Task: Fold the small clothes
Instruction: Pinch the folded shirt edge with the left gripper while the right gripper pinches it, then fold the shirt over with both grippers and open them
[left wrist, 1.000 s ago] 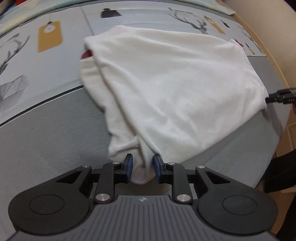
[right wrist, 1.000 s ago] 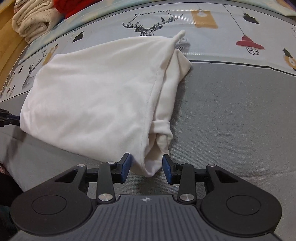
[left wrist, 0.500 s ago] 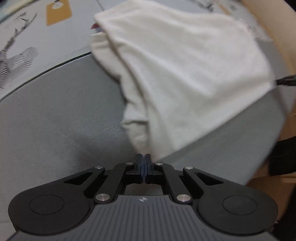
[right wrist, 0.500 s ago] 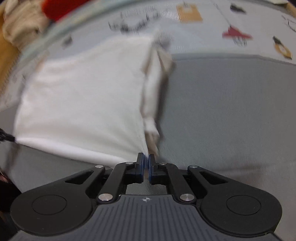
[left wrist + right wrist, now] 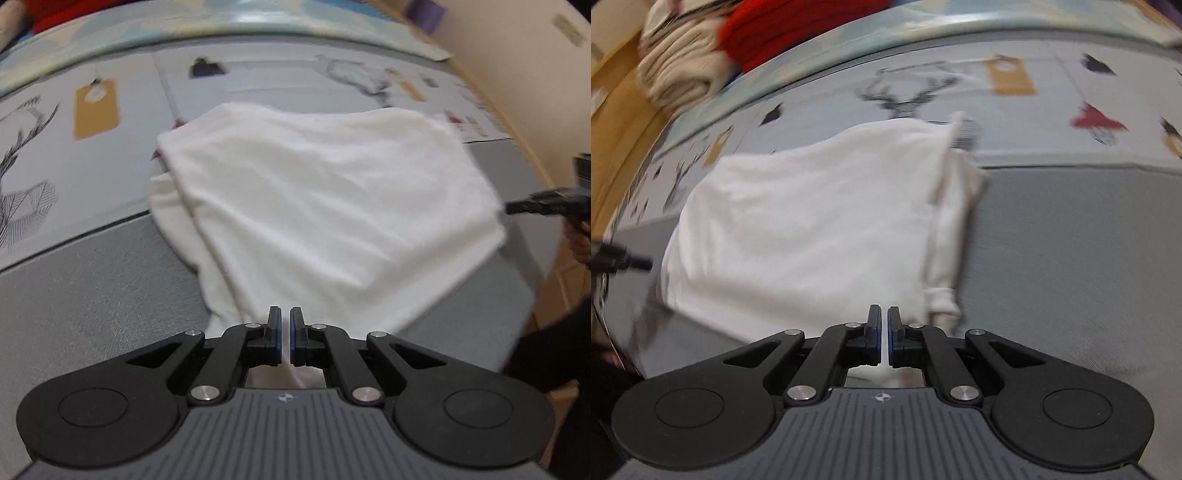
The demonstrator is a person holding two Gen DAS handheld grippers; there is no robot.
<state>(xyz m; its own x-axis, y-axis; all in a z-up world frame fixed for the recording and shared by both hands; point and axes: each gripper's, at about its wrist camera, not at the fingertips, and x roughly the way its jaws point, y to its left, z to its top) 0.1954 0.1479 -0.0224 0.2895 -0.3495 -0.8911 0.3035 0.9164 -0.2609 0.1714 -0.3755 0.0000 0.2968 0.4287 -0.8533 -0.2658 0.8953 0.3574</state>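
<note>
A small white garment (image 5: 325, 206) lies partly folded on the grey bed cover, with its near edge lifted. My left gripper (image 5: 284, 332) is shut on the garment's near left corner. My right gripper (image 5: 884, 332) is shut on its near right corner, beside a bunched sleeve (image 5: 945, 295). The garment also shows in the right wrist view (image 5: 812, 236). The right gripper's tip (image 5: 535, 205) shows at the right edge of the left wrist view. The left gripper's tip (image 5: 624, 258) shows at the left edge of the right wrist view.
The bed cover (image 5: 74, 295) is grey near me and printed with deer and tags farther back. A pile of folded cream and red clothes (image 5: 713, 48) sits at the back left. A wooden bed frame (image 5: 517, 92) runs along the right side.
Both grippers closed on the garment's near corners, then lifted them; the garment's near edge is raised off the bed and both views are tilted higher.
</note>
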